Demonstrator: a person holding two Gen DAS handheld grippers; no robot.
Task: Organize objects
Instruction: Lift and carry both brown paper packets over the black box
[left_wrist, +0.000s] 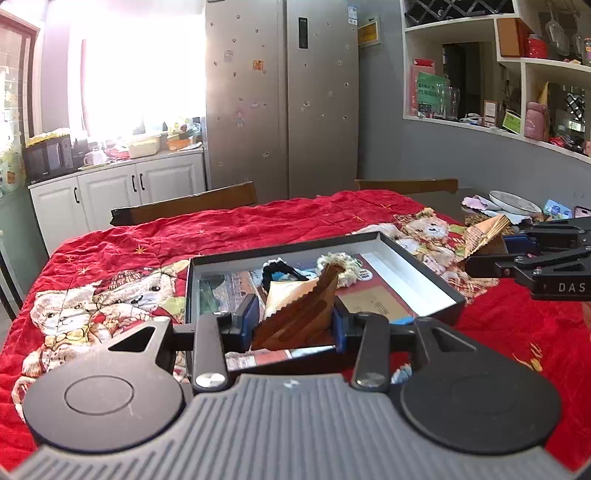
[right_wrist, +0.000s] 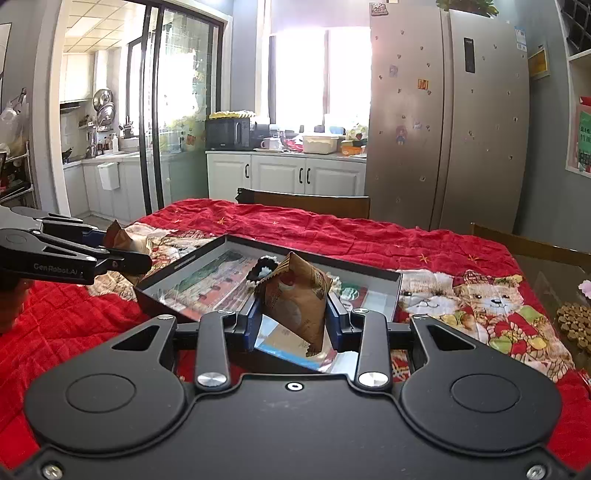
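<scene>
Fingers (left_wrist: 248, 314) of the left gripper (left_wrist: 295, 325) pinch a brown snack packet (left_wrist: 295, 314) by its sides, so the crimped top stands up and the packet hangs clear above the near edge of the open box (left_wrist: 424, 273). In the right wrist view, the right gripper (right_wrist: 293, 325) does the same with a second brown packet (right_wrist: 295, 302), pads pressed into both flanks and the packet tilted over the box's near corner. Each gripper appears in the other's view, off to the side, packet in its grip, so the two hands hold their loads near each other on either side of the box.

The box lies on the red bear-print cloth (left_wrist: 129, 251) covering the tabletop, already holding printed cards and a fluffy black-and-white item (right_wrist: 263, 267). Gripping the packets by the sides probably leaves their bottoms free to be lowered in. More loose items sit on the bare tabletop past the cloth's edge, apparently not yet sorted.
</scene>
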